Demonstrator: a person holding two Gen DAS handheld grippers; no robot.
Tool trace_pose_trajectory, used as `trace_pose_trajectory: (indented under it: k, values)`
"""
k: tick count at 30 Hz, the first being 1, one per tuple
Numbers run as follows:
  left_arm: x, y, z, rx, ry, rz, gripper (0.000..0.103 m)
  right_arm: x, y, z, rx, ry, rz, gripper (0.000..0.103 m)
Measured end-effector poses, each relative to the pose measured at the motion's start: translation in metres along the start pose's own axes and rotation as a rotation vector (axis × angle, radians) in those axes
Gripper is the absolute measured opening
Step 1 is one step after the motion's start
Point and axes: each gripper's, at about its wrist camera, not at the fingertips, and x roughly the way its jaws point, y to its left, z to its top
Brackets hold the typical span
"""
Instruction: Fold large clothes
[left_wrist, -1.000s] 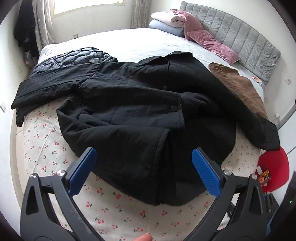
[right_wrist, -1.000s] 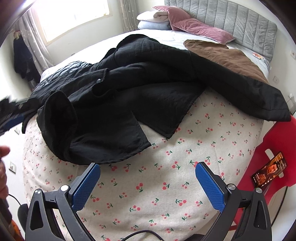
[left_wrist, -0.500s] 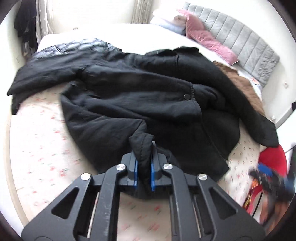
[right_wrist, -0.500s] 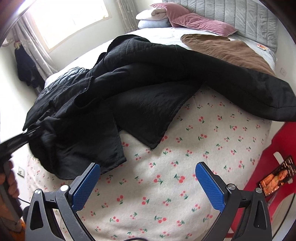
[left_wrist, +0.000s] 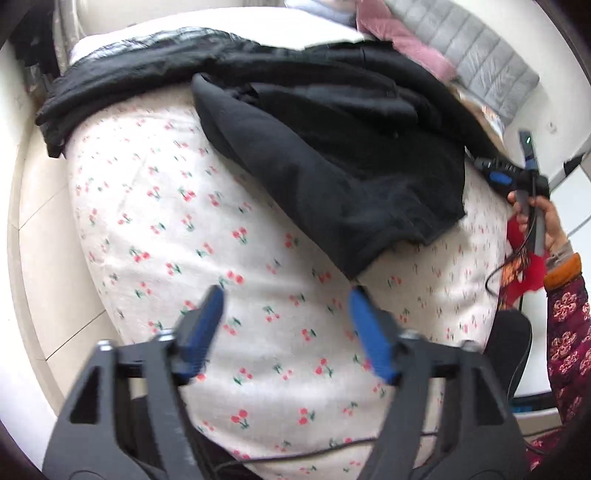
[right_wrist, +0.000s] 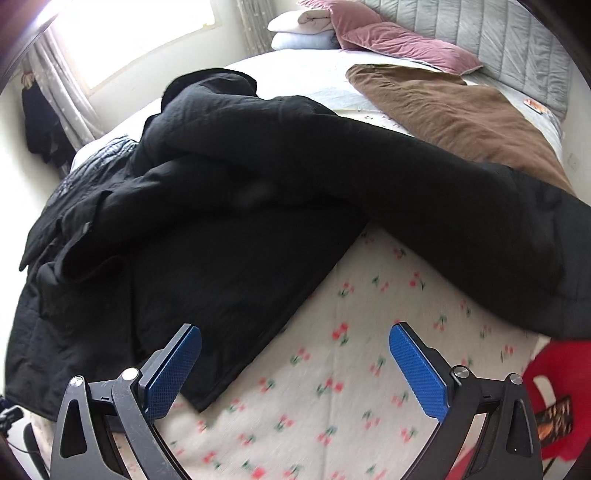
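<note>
A large black quilted coat lies on the cherry-print bedspread, its front panel folded inward. It also shows in the right wrist view, with one sleeve stretched to the right. My left gripper is open and empty, just in front of the coat's lower corner. My right gripper is open and empty over the bedspread, its left finger by the coat's hem corner. In the left wrist view the right gripper appears at the far right, held in a hand.
A second shiny black jacket lies at the bed's far left edge. A brown garment lies beyond the coat, with pink pillows and a grey headboard behind. A red stool stands at the right.
My left gripper, shut on the coat's hem half a second ago, has folded the panel over, let go and drawn back open. My right gripper has moved closer to the coat.
</note>
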Motion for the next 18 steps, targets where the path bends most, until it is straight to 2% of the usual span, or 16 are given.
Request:
trace_pose_trajectory:
  k: [2,4,6,11,12,14,16,17,18]
  values:
    - [0.006,0.008,0.006,-0.043,0.0,-0.025,0.079,0.022,-0.01,0.018,0.002,0.031,-0.012,0.098]
    - [0.013,0.013,0.014,-0.103,0.023,-0.091,0.079,0.04,-0.016,0.031,0.004,0.057,-0.046,0.094]
    - [0.015,0.011,0.021,-0.128,0.013,-0.124,0.079,0.056,-0.02,0.043,0.003,0.079,-0.058,0.087]
    - [0.0,-0.002,0.038,-0.104,-0.047,-0.166,0.081,0.075,-0.032,0.078,0.056,0.043,-0.015,0.087]
    - [0.0,-0.006,0.041,-0.094,-0.052,-0.167,0.084,0.08,-0.033,0.085,0.057,0.033,-0.022,0.088]
    - [0.006,-0.009,0.045,-0.086,-0.035,-0.177,0.085,0.095,-0.032,0.091,0.05,0.055,-0.05,0.089]
    - [0.006,-0.01,0.048,-0.109,-0.028,-0.201,0.085,0.099,-0.025,0.09,0.046,0.026,-0.083,0.09]
    - [0.003,-0.01,0.049,-0.115,-0.039,-0.218,0.085,0.098,-0.021,0.088,0.046,0.012,-0.088,0.085]
    - [-0.001,-0.011,0.05,-0.114,-0.056,-0.234,0.085,0.096,-0.018,0.087,0.044,0.002,-0.072,0.067]
